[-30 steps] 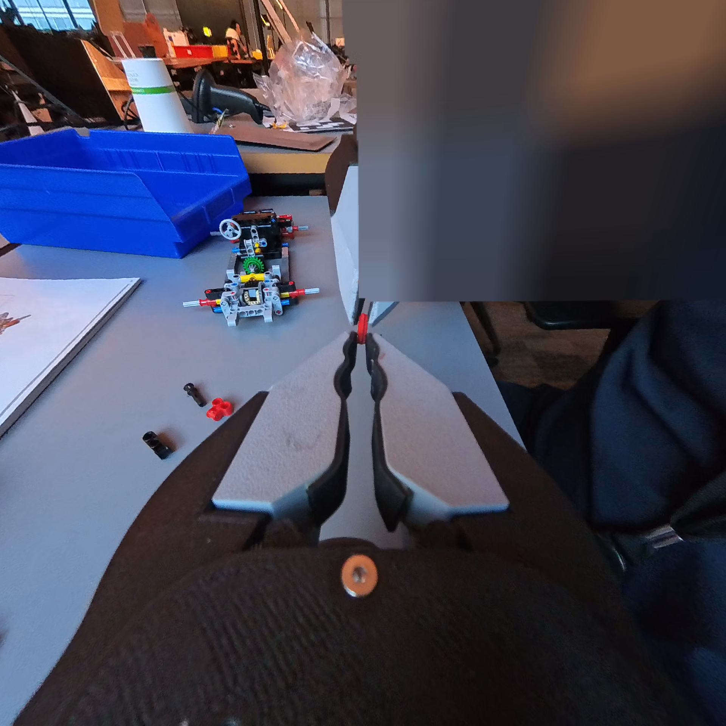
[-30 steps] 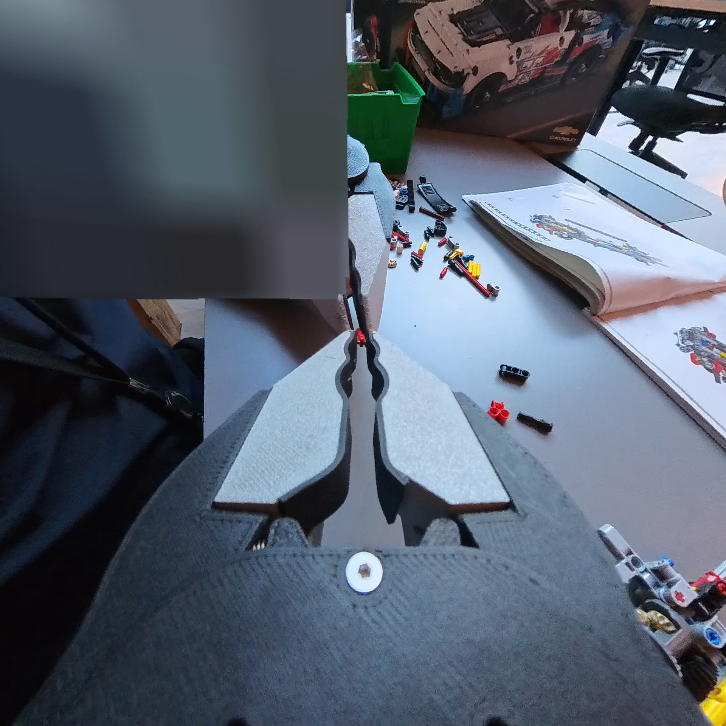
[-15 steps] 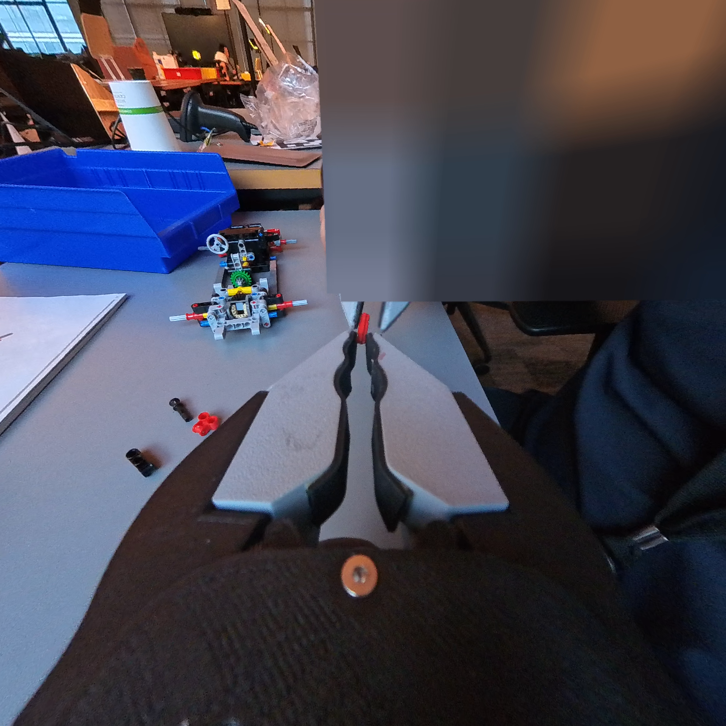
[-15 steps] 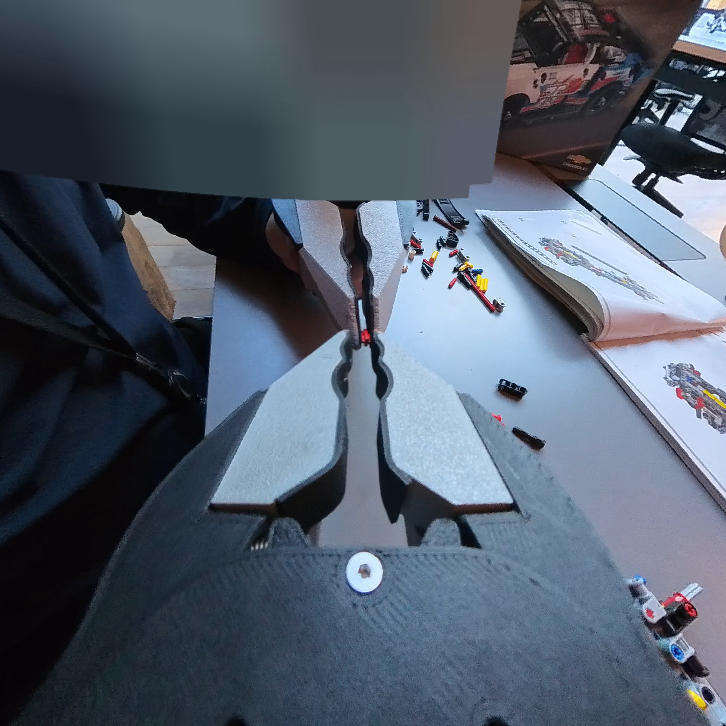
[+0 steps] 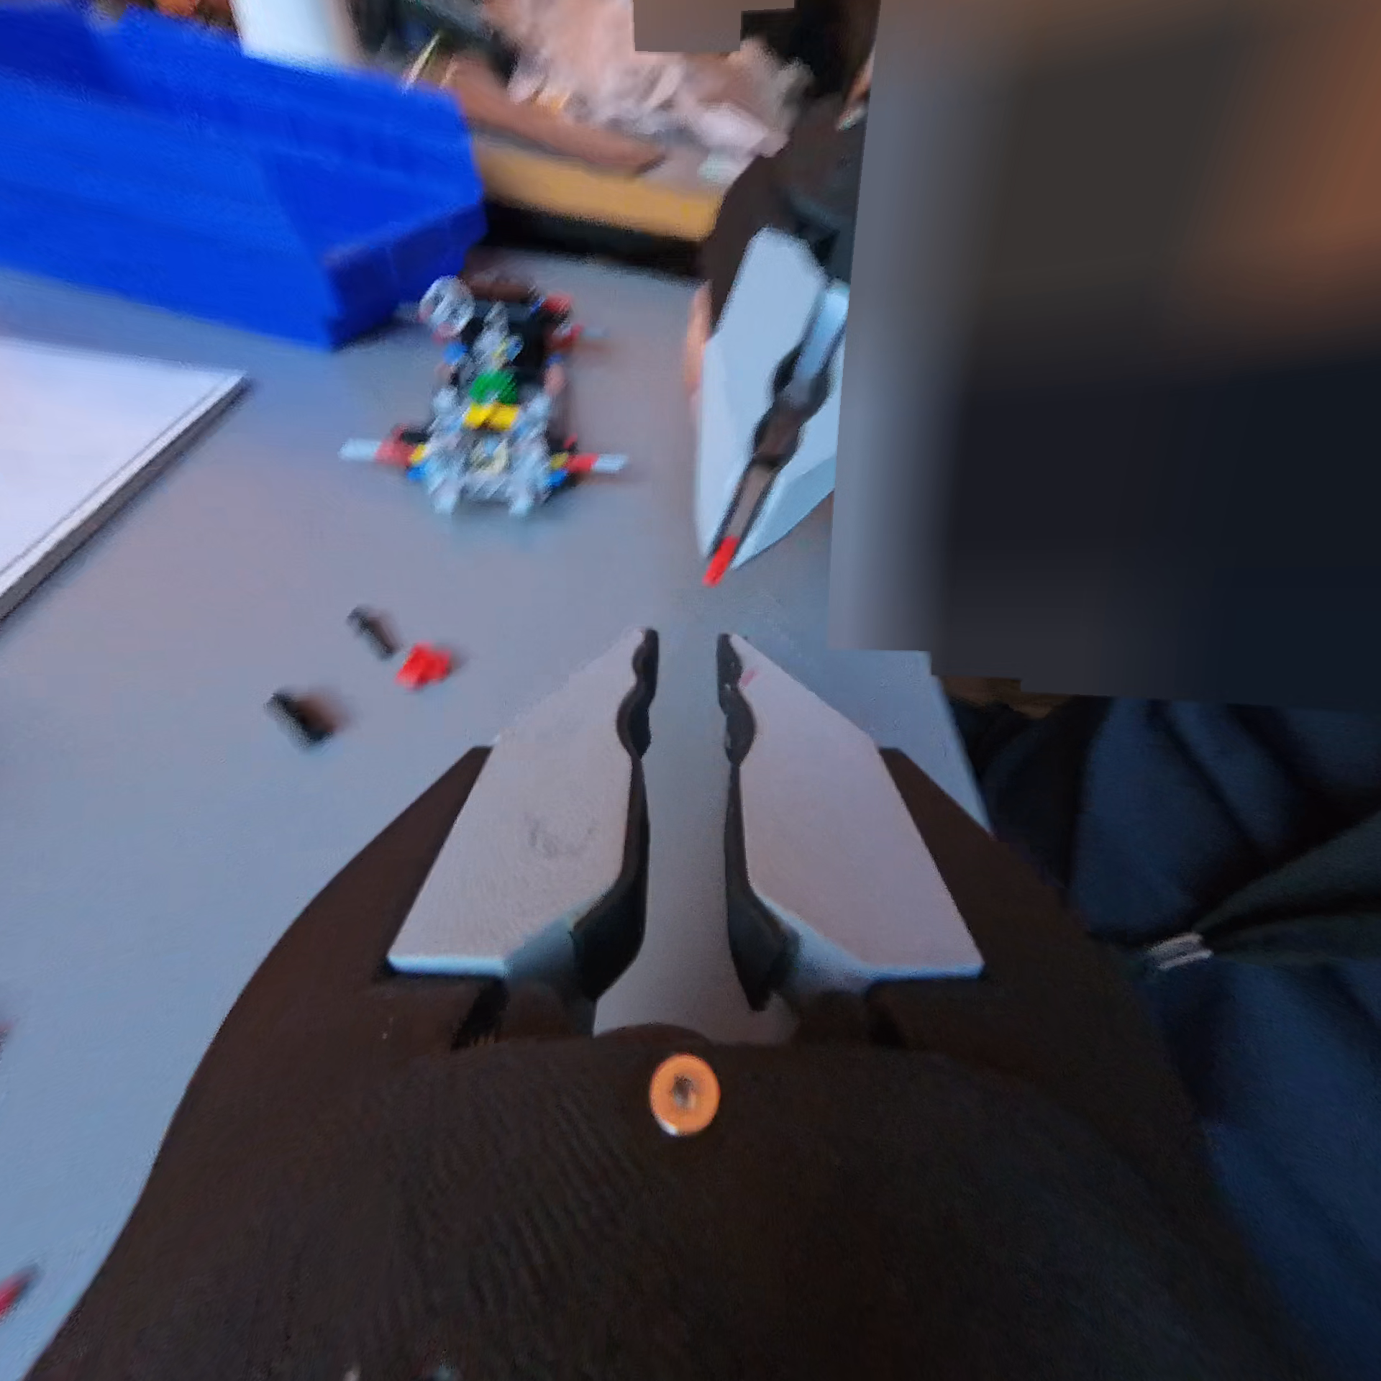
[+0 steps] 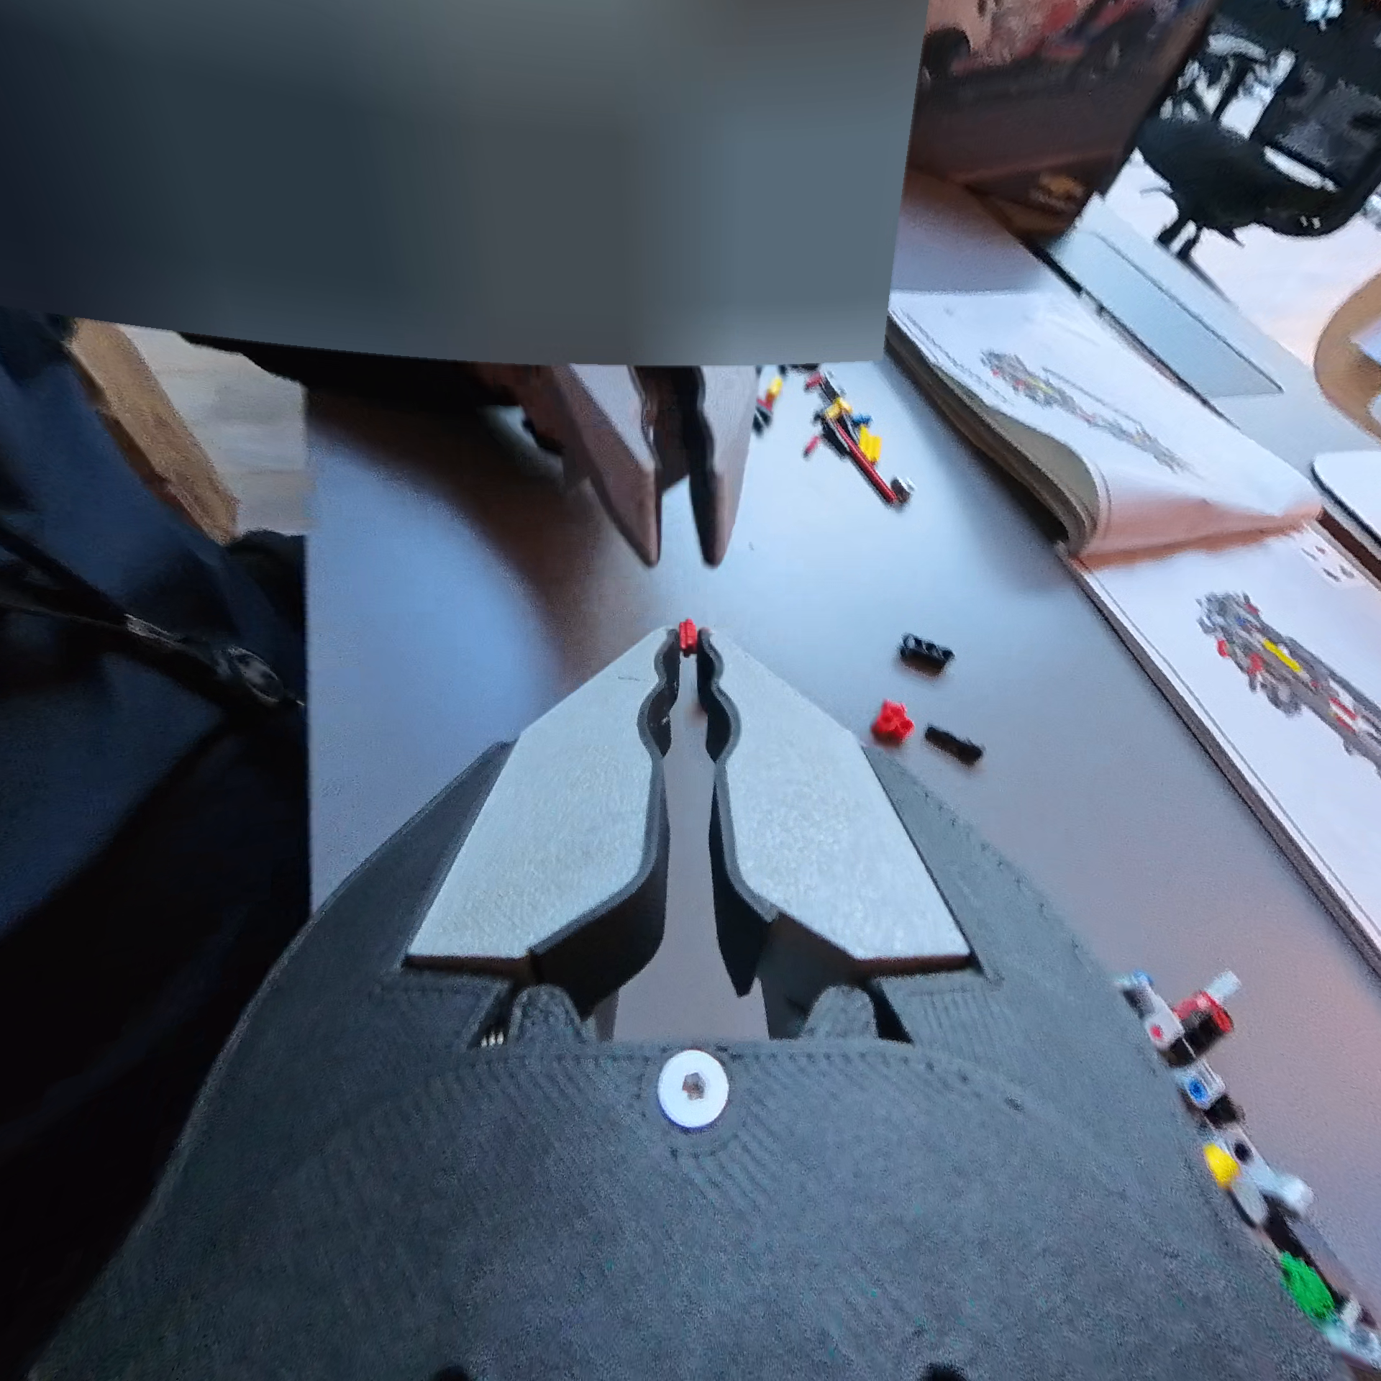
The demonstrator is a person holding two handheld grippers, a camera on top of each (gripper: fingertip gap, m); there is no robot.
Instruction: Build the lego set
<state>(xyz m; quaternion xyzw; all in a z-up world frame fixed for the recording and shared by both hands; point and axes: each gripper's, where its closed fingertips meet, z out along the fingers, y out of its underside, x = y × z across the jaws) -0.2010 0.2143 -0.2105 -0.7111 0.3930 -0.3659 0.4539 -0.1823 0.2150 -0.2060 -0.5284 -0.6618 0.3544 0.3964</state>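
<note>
My right gripper (image 6: 688,643) is shut on a small red peg (image 6: 687,637), which sticks out from its tips; the left wrist view shows the same gripper (image 5: 721,557) with the red peg (image 5: 722,559) at its tip. My left gripper (image 5: 687,644) is open and empty above the grey table (image 5: 187,785); it also shows in the right wrist view (image 6: 684,557), facing my right gripper with a gap between them. A half-built toy car chassis (image 5: 493,418) stands on the table to the left.
A red connector (image 5: 422,663) and two black pins (image 5: 371,630) (image 5: 300,716) lie left of my left gripper. A blue bin (image 5: 209,187) and an open booklet (image 6: 1106,448) stand nearby. Loose small parts (image 6: 852,441) lie beyond. A person's dark clothing (image 5: 1196,859) is at the table edge. Only a small space, under 4 cm, lies between the two pairs of fingers.
The left gripper let go of the red peg and opened; the right gripper closed on it and keeps it. The two grippers have drawn apart.
</note>
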